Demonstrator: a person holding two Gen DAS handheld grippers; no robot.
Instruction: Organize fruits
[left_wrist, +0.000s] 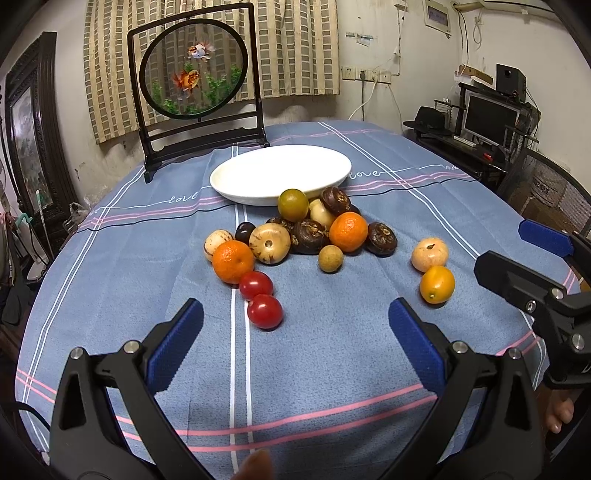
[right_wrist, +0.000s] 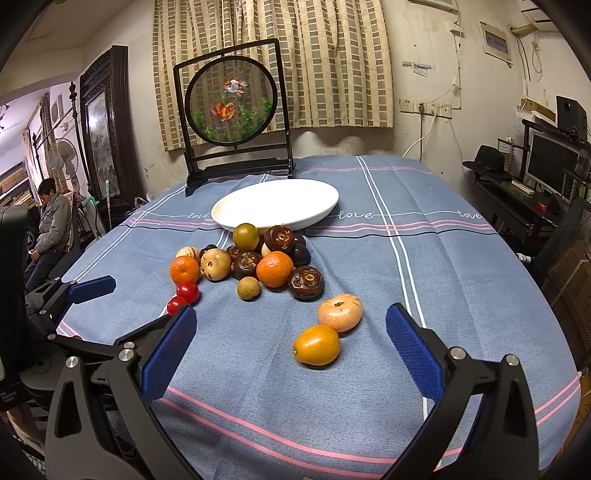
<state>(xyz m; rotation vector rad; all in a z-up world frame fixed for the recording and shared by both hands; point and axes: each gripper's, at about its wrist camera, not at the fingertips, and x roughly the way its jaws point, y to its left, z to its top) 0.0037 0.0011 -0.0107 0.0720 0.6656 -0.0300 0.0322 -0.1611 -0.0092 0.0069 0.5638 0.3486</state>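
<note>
Both tongs, left (left_wrist: 295, 341) and right (right_wrist: 291, 349), hang released and empty over the near counter (left_wrist: 332, 369). Fruit pile (left_wrist: 306, 232) sits mid-counter just short of the empty white plate (left_wrist: 258, 177), presumably the drop target. Kumquat (right_wrist: 317, 345) lies between my right fingers (right_wrist: 413, 350), likely first pick.

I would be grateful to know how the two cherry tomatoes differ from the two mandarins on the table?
The cherry tomatoes are glossy red and smooth; the mandarins are orange with dimpled skin. The tomatoes are clearly smaller than the mandarins. The tomatoes lie touching each other; the mandarins sit apart, at opposite sides of the pile. All rest on the tablecloth, none on the white plate.
</note>
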